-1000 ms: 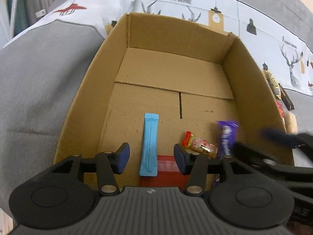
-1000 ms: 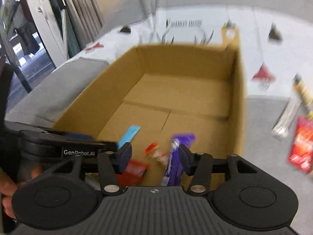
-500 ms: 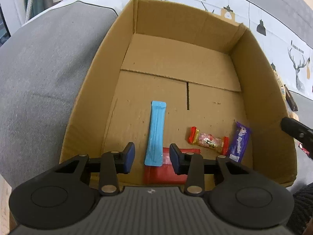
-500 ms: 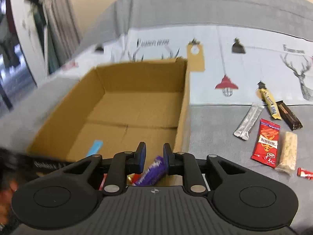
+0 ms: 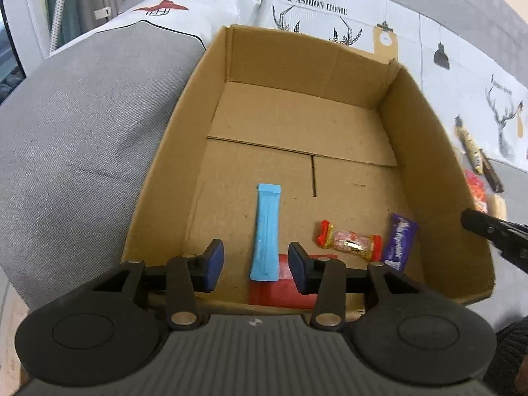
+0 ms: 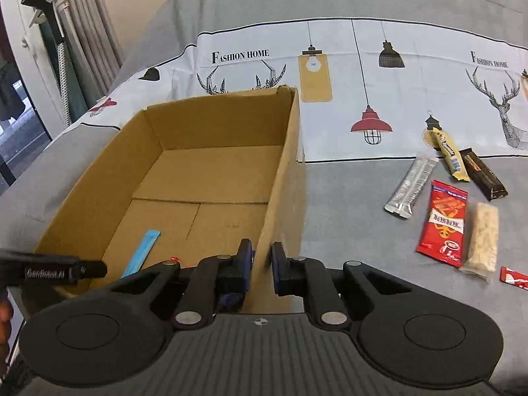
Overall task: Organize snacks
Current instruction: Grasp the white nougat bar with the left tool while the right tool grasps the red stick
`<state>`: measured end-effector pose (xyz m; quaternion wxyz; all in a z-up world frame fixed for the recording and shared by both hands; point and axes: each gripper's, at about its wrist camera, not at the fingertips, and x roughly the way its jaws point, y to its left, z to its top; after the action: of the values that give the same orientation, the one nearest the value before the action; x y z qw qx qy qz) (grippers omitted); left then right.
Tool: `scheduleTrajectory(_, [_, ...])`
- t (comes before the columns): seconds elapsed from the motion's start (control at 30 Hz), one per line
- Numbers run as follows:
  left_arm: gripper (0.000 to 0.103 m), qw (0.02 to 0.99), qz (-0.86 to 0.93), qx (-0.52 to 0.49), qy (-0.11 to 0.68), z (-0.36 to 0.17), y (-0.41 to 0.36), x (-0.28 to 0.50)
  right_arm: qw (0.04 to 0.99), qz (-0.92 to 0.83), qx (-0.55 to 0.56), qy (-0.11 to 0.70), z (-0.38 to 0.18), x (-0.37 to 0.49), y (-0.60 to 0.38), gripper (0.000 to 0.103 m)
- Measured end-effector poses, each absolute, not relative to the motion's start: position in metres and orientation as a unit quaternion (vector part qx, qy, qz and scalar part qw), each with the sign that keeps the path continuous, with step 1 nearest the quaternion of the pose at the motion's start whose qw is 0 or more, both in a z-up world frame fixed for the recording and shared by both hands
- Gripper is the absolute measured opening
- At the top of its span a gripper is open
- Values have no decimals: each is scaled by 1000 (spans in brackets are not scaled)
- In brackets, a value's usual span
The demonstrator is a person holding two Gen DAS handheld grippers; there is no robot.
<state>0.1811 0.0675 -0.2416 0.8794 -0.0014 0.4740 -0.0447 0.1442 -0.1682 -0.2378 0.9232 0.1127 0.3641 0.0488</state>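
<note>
An open cardboard box (image 5: 165,178) sits on a grey sofa. Inside lie a light blue stick pack (image 5: 266,231), a red-and-gold candy (image 5: 349,241), a purple bar (image 5: 400,241) and a red packet (image 5: 280,292) near the front wall. My left gripper (image 5: 252,265) is open and empty, above the box's front edge. My right gripper (image 6: 262,264) has its jaws nearly closed and empty, above the box's right wall (image 6: 283,181). Several snacks lie on the sofa to the right: a silver pack (image 6: 412,184), a red packet (image 6: 444,222), a pale rice bar (image 6: 481,241), a yellow bar (image 6: 448,153), a dark bar (image 6: 481,173).
A white printed cloth (image 6: 379,76) covers the sofa back behind the box. A small red wrapper (image 6: 514,279) lies at the far right edge. Curtains and a window (image 6: 39,66) stand at the left. The right gripper's tip shows in the left wrist view (image 5: 488,227).
The purple bar left my right gripper and now lies in the box. My right gripper pulled back and right and narrowed. My left gripper backed away slightly.
</note>
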Motion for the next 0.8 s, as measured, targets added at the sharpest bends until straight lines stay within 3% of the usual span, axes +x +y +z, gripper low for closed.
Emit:
scheduleTrajectory(0.1, [52, 878, -42, -18, 477, -240, 73, 185, 925, 51, 80, 367, -236, 145, -163, 13])
scheduleTrajectory(0.2, [69, 877, -50, -47, 476, -230, 79, 182, 922, 60, 88, 372, -235, 141, -172, 21])
scheduleTrajectory(0.23, [86, 878, -48, -54, 472, -226, 80, 178, 919, 67, 102, 375, -233, 137, -175, 31])
scheduleTrajectory(0.27, [90, 880, -48, -57, 468, -221, 79, 176, 916, 82, 121, 373, -234, 134, -181, 42])
scheduleTrajectory(0.4, [90, 885, -72, -34, 459, -205, 57, 164, 923, 124, 102, 348, -233, 111, -190, 44])
scheduleTrajectory(0.5, [92, 889, -86, -18, 449, -194, 34, 158, 922, 129, 127, 341, -234, 99, -210, 59])
scheduleTrajectory(0.57, [97, 893, -96, -11, 440, -190, 16, 154, 925, 125, 140, 332, -234, 92, -227, 84])
scheduleTrajectory(0.6, [97, 895, -103, -5, 435, -187, 5, 152, 926, 122, 148, 326, -234, 87, -236, 88])
scheduleTrajectory(0.8, [97, 905, -146, 40, 398, -182, -63, 139, 939, 80, 179, 284, -241, 67, -293, 92])
